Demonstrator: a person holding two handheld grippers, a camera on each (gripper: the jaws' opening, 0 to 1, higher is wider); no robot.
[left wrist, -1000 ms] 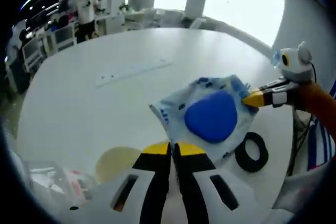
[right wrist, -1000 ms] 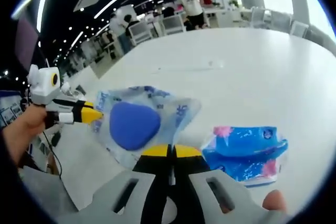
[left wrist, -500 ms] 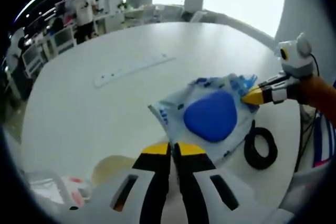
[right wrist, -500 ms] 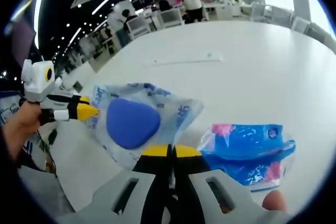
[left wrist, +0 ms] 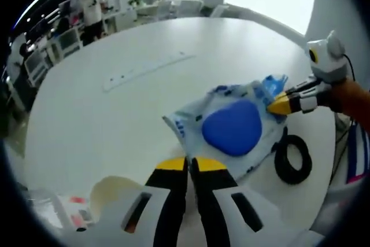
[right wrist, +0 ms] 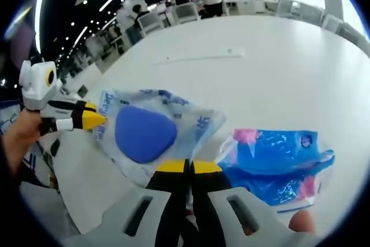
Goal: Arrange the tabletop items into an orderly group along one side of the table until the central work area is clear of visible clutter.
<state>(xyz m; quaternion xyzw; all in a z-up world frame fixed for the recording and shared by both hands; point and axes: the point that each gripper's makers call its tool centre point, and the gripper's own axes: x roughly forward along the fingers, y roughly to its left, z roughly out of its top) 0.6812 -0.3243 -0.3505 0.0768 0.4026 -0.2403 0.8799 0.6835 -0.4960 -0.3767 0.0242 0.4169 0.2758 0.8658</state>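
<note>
the fingers of the left gripper [left wrist: 189,163] were pressed together on the near edge of a clear plastic packet [left wrist: 228,128] with blue print and a blue rounded pad inside, and the fingers of the right gripper [right wrist: 189,166] were likewise clamped on the packet [right wrist: 151,134] from the opposite edge. each gripper's yellow-tipped nose also appeared in the other's view, nipping a corner of the packet: the right gripper [left wrist: 281,106] at the right of the left gripper view, the left gripper [right wrist: 92,120] at the left of the right gripper view, each with a hand behind it. the packet was held between them above the white worktop [left wrist: 110,120].

the left gripper view showed a black ring [left wrist: 293,159] lying on the worktop just right of the packet, near the worktop's right edge, a pale yellow disc [left wrist: 113,190] near left of the fingers, and a clear wrapper with red marks [left wrist: 66,218] at the near left. a long white strip [left wrist: 147,70] lay far out on the bare surface.

the right gripper view showed a blue tissue pack with pink spots [right wrist: 272,163] lying just right of the packet, and the same white strip [right wrist: 202,58] farther off. the worktop beyond the packet was broad and open towards its far rounded edge, with chairs and people well beyond.
</note>
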